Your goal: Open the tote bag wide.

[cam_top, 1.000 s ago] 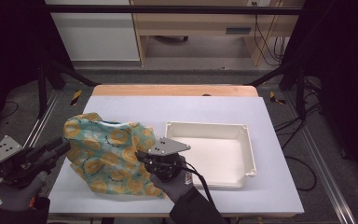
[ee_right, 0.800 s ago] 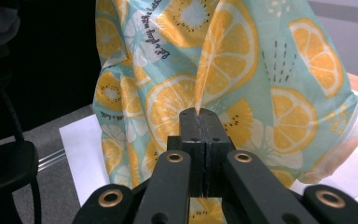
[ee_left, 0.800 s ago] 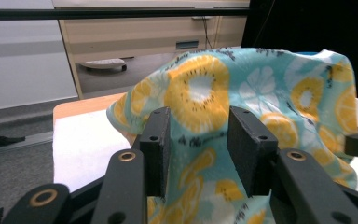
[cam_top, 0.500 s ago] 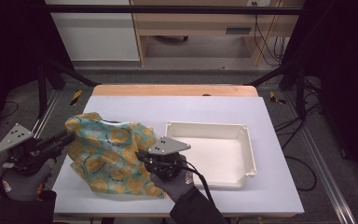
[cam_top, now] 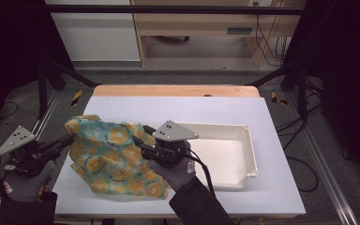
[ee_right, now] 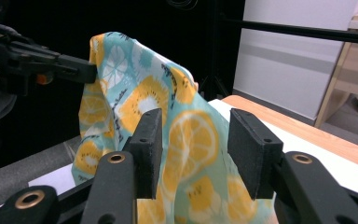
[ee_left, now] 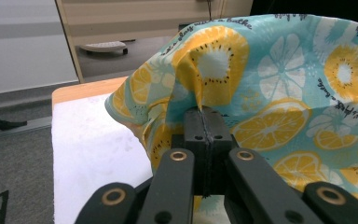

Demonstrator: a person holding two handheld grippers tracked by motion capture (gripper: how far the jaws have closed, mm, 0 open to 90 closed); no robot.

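the left hand-held gripper is held by a gloved hand at the near left edge of the worktop. its jaws are pressed together, and a fold of the cloth is pinched between them. in the left gripper view the cloth is seen rising up from the shut jaws, with yellow fruit slices printed on blue-green.

the right hand-held gripper is held by another gloved hand near the middle of the front edge. its jaws have just been opening and are now set apart. in the right gripper view the cloth is seen in the gap between the two pads, but it is not pressed by them. the left hand-held gripper is seen farther off there, clamped on the top corner of the cloth.

the cloth is lifted up at its left corner and is draped down onto the left part of the worktop. its lower edge is rested on the white top.

just right of the cloth, a white tray is set on the worktop. a strip of wood is seen along the far edge.
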